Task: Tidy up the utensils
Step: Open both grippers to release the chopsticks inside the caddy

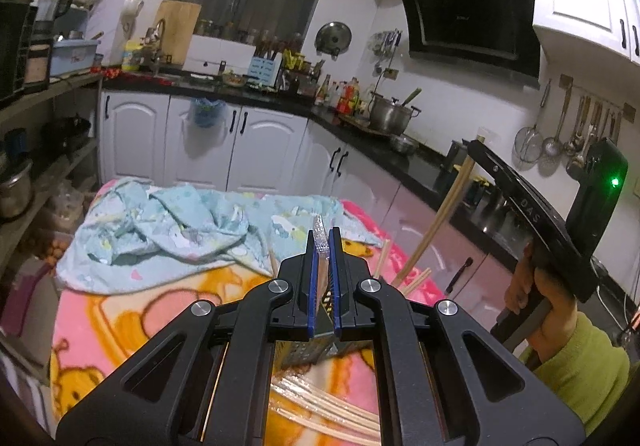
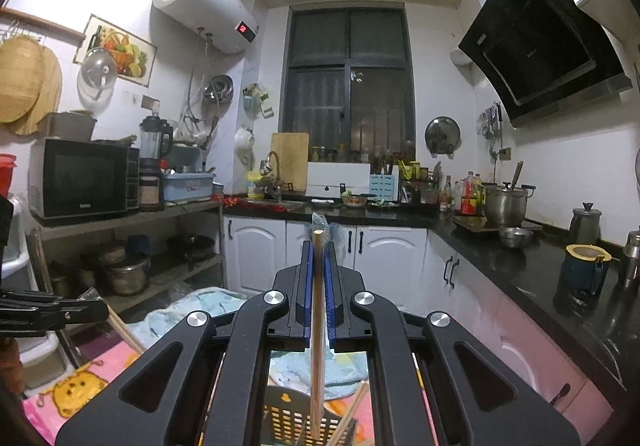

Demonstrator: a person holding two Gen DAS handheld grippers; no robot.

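My right gripper (image 2: 319,246) is shut on a wooden chopstick (image 2: 317,326). The chopstick runs steeply down between the blue pads, and its lower tip hangs over a black perforated utensil basket (image 2: 288,418) that holds other chopsticks. In the left wrist view the right gripper (image 1: 474,150) is at the right, with the same chopstick (image 1: 436,218) slanting down toward the basket (image 1: 312,350). My left gripper (image 1: 325,236) is shut just above the basket, and I see nothing clearly caught between its pads. It enters the right wrist view at the left edge (image 2: 102,312). Several loose chopsticks (image 1: 320,406) lie under it.
A pink cartoon blanket (image 1: 120,326) covers the work surface, with a crumpled light-blue cloth (image 1: 172,234) at its far side. White cabinets and a black L-shaped counter (image 2: 520,270) with pots stand behind and to the right. A hand in a green sleeve (image 1: 580,366) holds the right gripper.
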